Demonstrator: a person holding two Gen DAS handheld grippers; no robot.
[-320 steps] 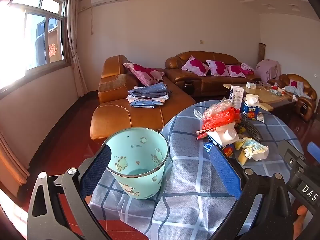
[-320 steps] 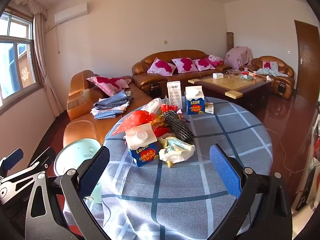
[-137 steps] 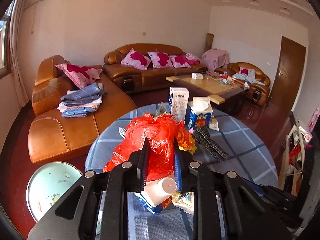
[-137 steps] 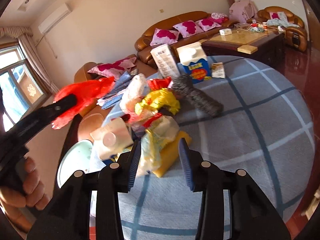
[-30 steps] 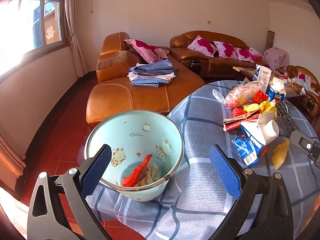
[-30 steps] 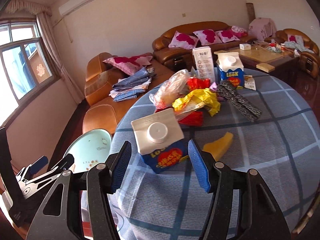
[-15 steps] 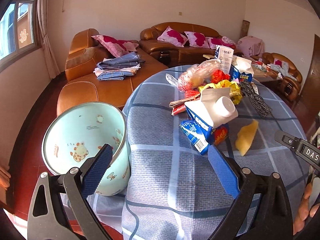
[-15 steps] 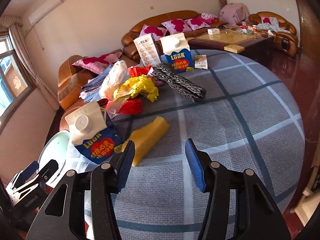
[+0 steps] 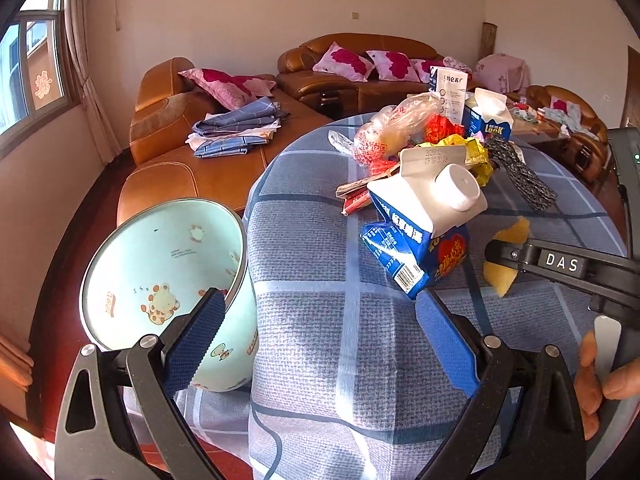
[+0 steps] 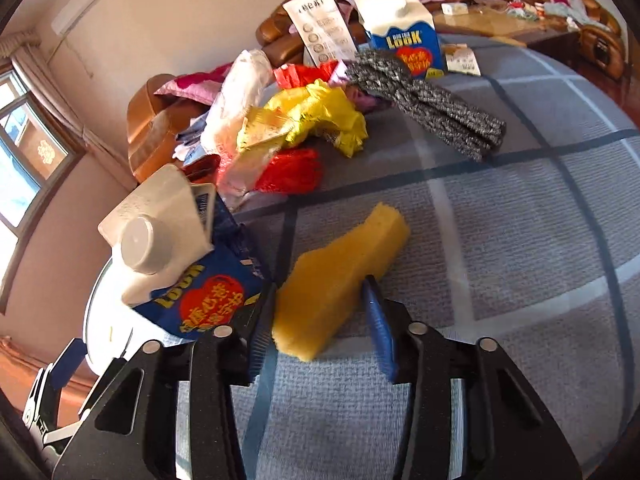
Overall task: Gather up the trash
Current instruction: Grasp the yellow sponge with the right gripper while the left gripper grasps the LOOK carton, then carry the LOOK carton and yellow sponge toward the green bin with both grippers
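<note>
While the right gripper (image 10: 320,320) straddles the yellow sponge (image 10: 340,276) at lower centre, fingers narrow but seemingly not yet clamped, the left gripper (image 9: 320,328) gapes wide beside the bin (image 9: 168,268) at lower left, leaving most trash, including the milk carton (image 9: 424,220), still on the table (image 9: 340,352).

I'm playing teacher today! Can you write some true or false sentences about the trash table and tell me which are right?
1. The right gripper has its fingers on either side of the yellow sponge. True.
2. The left gripper is squeezing the tipped carton. False: it is open and holds nothing.
3. The bin stands on the table. False: it sits beside the table's edge, lower down.
4. A second carton stands upright at the far side of the pile. True.
5. The yellow bag lies inside the bin. False: it is on the table among the other trash.
</note>
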